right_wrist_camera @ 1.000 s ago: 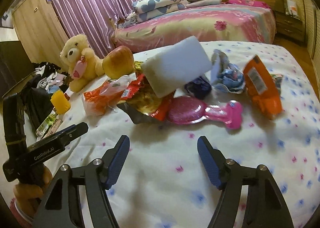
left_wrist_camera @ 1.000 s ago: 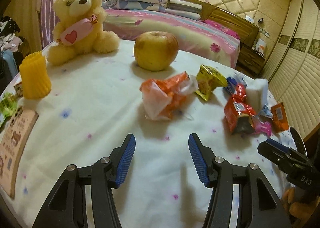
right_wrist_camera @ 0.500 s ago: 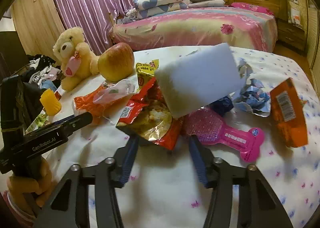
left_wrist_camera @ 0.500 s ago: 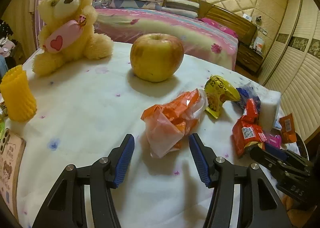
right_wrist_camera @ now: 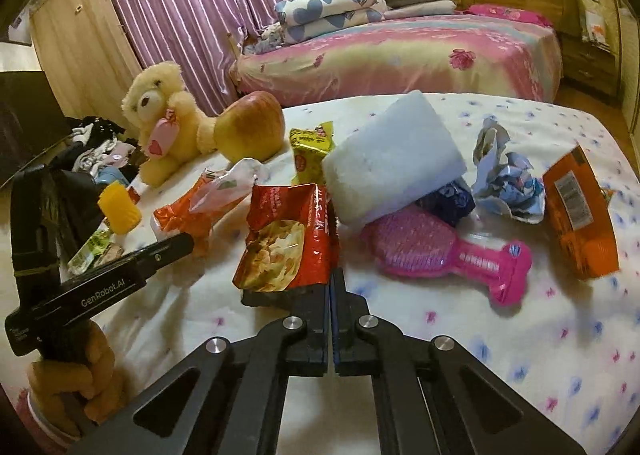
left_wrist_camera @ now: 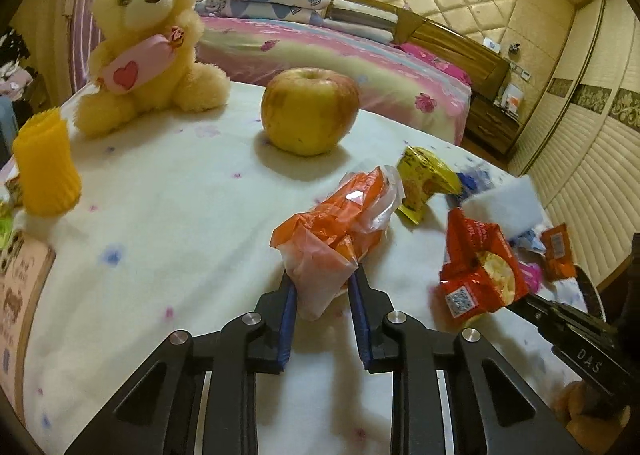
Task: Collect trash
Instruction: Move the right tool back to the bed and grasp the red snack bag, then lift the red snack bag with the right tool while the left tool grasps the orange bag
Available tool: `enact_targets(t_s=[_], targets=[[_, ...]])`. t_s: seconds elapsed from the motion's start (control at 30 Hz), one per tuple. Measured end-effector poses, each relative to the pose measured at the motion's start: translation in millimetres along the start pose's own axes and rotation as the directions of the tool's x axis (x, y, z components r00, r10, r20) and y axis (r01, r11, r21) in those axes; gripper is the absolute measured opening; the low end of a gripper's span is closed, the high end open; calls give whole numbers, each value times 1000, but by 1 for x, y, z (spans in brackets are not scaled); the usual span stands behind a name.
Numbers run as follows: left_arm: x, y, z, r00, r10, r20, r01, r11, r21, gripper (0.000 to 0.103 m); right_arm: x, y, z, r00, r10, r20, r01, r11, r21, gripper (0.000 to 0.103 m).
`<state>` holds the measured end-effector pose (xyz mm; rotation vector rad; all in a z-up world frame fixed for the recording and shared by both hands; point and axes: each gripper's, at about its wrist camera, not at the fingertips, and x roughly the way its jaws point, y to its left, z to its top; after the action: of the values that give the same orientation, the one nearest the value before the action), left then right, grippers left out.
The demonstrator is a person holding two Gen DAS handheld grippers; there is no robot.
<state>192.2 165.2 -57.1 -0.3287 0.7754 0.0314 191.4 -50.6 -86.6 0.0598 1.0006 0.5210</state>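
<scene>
A: What differs from a second ago?

B: Both pairs of jaws have just been closing. The left gripper [left_wrist_camera: 322, 287], which stood wide over bare cloth, now pinches the near end of the orange plastic bag [left_wrist_camera: 340, 231], its blue pads pressing on both sides. The right gripper [right_wrist_camera: 331, 287], also wide before, is now clenched tight on the lower edge of the red snack wrapper [right_wrist_camera: 286, 239].

A: Where does the trash lie?

B: On the white flowered tablecloth [left_wrist_camera: 172, 215]. The orange bag rests there in front of the apple [left_wrist_camera: 310, 111]. The red wrapper stands up from the right jaws, touching the white sponge block [right_wrist_camera: 394, 159]. Behind it is a yellow wrapper [right_wrist_camera: 310, 153], to the right a crumpled blue-and-white wrapper [right_wrist_camera: 508, 183] and an orange packet [right_wrist_camera: 578, 215].

A: Anything hard to make out?

B: A dark blue item [right_wrist_camera: 450, 197] is tucked under the sponge; I cannot tell what it is. The sponge also covers part of the pink hairbrush [right_wrist_camera: 448, 251]. The print on the red wrapper is too small to read. In the left view the frame's left edge cuts off a pink card [left_wrist_camera: 20, 287].

A: Any containers?

B: Only the bags themselves. The orange bag holds something orange, seen through its clear film; what it is I cannot say. The red wrapper's top gapes open, but its inside is out of sight. Further back sit a teddy bear [left_wrist_camera: 148, 43] and a yellow ribbed cup [left_wrist_camera: 46, 165], whose inside I cannot see.
</scene>
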Motion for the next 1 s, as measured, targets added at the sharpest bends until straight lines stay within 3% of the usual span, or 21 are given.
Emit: enact_targets(t_s=[0.33, 1.0], targets=[[-33, -30, -28, 999, -53, 1, 53, 998, 24, 23, -37, -10, -20, 999, 24, 33, -24, 999, 27, 0], [-37, -130, -62, 981, -179, -78, 190, 967, 171, 23, -116, -84, -58, 990, -97, 104, 79, 984, 160, 0]])
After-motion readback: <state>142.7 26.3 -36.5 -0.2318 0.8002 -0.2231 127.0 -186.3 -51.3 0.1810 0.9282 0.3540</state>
